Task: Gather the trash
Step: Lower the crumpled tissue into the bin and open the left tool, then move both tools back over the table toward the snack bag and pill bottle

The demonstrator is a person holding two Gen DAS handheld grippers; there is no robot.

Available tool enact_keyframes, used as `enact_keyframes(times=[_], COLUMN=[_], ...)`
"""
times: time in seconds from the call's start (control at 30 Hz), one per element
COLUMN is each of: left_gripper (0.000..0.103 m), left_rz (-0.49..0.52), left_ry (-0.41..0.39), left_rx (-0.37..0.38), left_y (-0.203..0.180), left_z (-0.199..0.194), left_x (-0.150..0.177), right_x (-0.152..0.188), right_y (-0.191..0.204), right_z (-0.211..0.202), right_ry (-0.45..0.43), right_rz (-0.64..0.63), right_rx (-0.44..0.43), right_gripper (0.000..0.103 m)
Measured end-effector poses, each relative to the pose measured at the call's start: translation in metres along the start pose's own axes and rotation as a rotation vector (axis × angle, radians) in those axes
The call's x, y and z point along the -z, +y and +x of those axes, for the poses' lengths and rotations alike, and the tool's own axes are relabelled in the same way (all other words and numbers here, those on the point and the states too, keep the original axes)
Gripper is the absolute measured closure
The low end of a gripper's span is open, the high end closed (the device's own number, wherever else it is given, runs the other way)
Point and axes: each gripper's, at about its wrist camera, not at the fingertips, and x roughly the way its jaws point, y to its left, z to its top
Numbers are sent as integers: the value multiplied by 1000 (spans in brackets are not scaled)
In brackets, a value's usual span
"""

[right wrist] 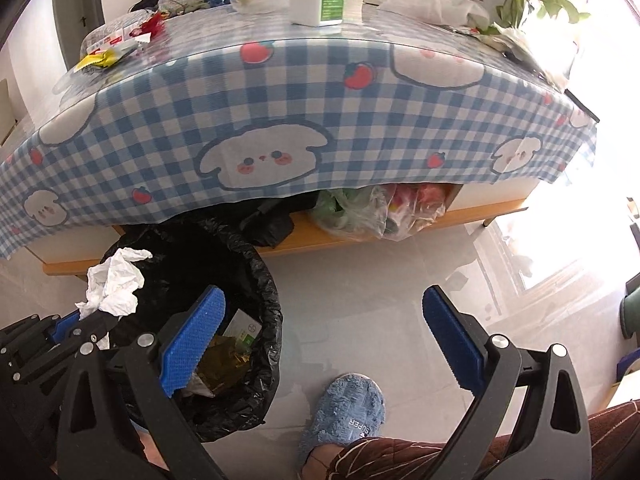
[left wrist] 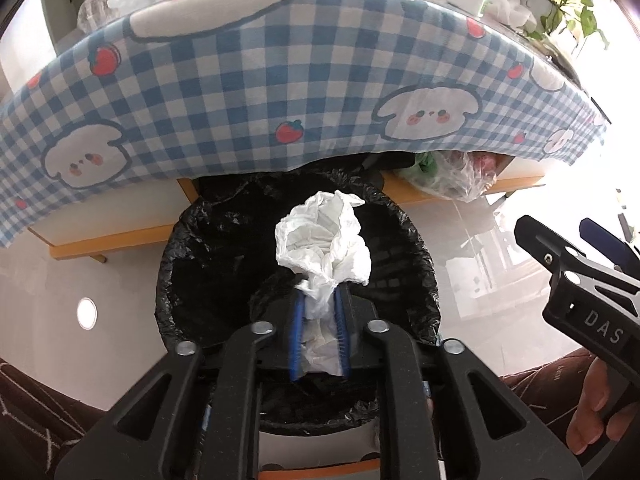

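- Left claw (left wrist: 320, 332) clamps a crumpled tissue (left wrist: 326, 244) above the black-lined bin (left wrist: 416, 264).
- Only the right view shows the right claw (right wrist: 320, 336) spread empty, and wrappers, seemingly, inside the bin.

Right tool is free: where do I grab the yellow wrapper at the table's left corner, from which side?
Pinch the yellow wrapper by its near end, coming from the front over the table edge: it lies flat and crumpled at that edge, so the open right tool can probably straddle it.
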Motion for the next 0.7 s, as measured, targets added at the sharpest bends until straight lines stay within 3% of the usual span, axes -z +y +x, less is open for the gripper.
enact_keyframes(times=[0.07, 0.23, 0.57, 0.7], left_gripper=[63, 46, 19, 14], left_rz=[-1, -20, -67, -78], left_ry=[-14, -34, -75, -92], left_rx=[-10, -21, -27, -35], left_y=[0, 6, 16, 20], left_z=[-4, -12, -24, -30], left_x=[1, 1, -2, -3], right_x=[0, -1, -5, -7], right_y=[0, 2, 8, 10], right_z=[0, -2, -10, -14], right_ry=[5, -2, -27, -45], right_rz=[5, 6, -6, -10], right_rx=[2, -8, -23, -35], right_gripper=[8, 8, 8, 8])
